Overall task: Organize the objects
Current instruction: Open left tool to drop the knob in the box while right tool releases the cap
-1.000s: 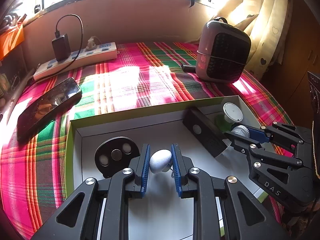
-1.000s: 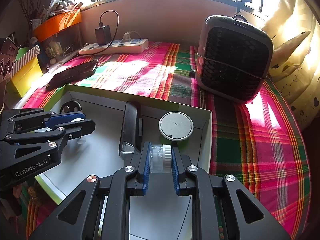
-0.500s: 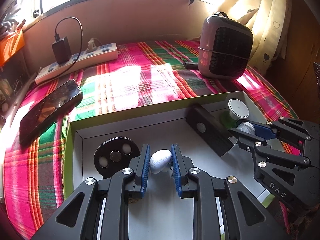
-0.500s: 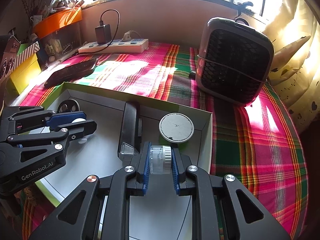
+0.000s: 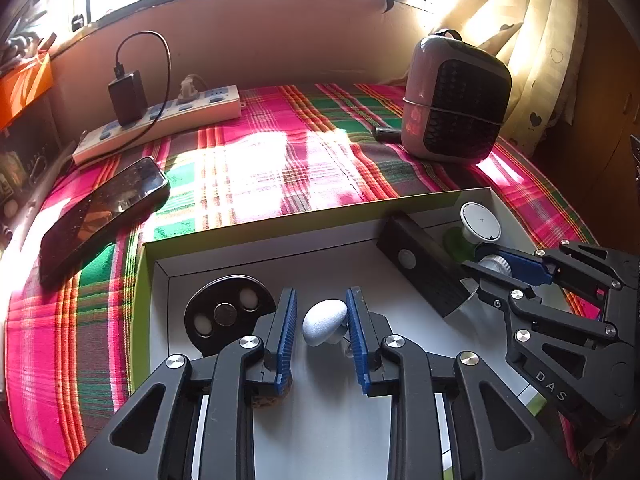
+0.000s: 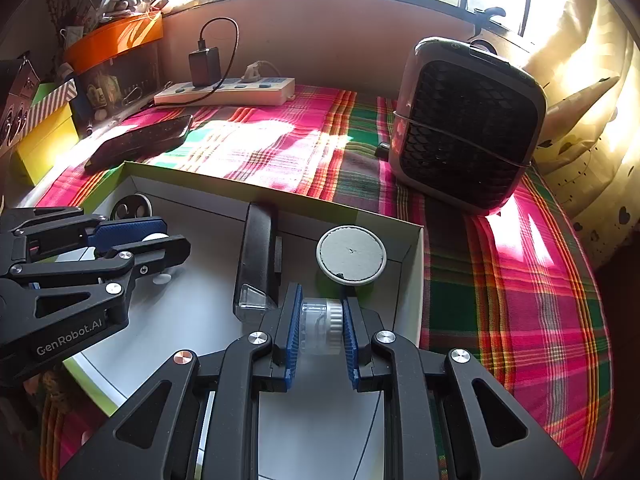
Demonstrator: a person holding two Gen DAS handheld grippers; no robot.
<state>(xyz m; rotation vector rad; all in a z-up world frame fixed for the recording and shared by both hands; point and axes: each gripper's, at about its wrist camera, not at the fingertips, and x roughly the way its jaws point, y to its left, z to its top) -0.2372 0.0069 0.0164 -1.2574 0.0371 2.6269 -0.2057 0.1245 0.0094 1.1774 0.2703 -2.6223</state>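
Note:
A shallow white box with a green rim (image 5: 256,236) lies on a plaid cloth. My left gripper (image 5: 322,320) is over its left part, its jaws slightly apart around a silver egg-shaped knob (image 5: 323,321) that touches the right pad. My right gripper (image 6: 319,322) is shut on a small clear bottle with a white ribbed cap (image 6: 321,324) near the box's right wall (image 6: 412,280). It shows in the left wrist view (image 5: 504,268). In the box lie a black round disc (image 5: 224,314), a black bar (image 5: 424,264) and a white round lid (image 6: 351,254).
A black phone (image 5: 104,216) lies left of the box. A white power strip with a black charger (image 5: 160,120) runs along the back wall. A grey fan heater (image 6: 464,128) stands at the back right. Coloured boxes (image 6: 48,136) stand far left.
The left gripper's jaws have opened a little; the knob now touches only the right pad. Both grippers have drawn back slightly. The right gripper keeps hold of the bottle.

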